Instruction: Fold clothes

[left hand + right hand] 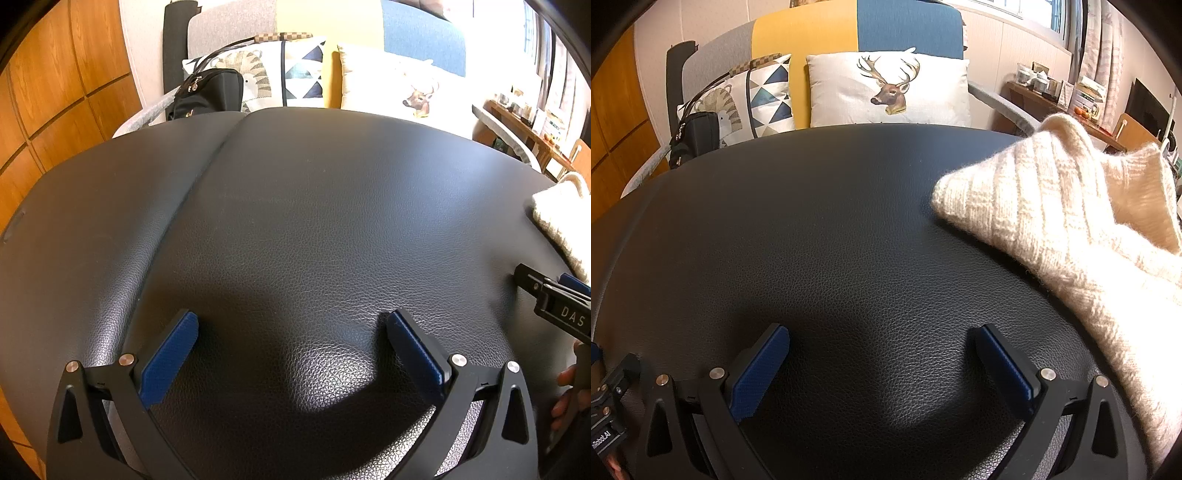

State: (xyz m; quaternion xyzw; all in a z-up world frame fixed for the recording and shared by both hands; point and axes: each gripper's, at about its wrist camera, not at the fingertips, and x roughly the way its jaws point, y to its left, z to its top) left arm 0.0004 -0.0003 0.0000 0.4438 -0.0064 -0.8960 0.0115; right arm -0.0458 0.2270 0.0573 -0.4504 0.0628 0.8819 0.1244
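Cream knit sweater (1071,236) lying bunched on the right side of the black leather counter (849,240), cut off by the frame's right edge; only a corner of it (561,218) visible from the left wrist. Folds and overall shape hard to make out.

Left claw (291,343) low over bare counter, blue pads wide apart, gripping nothing. Right claw (881,354) likewise spread wide and empty, just left of the sweater, not touching it. Fingertips of the right hand (565,391) barely visible at the edge. Deer cushion (890,88) and black bag (696,136) beyond the counter's far edge.
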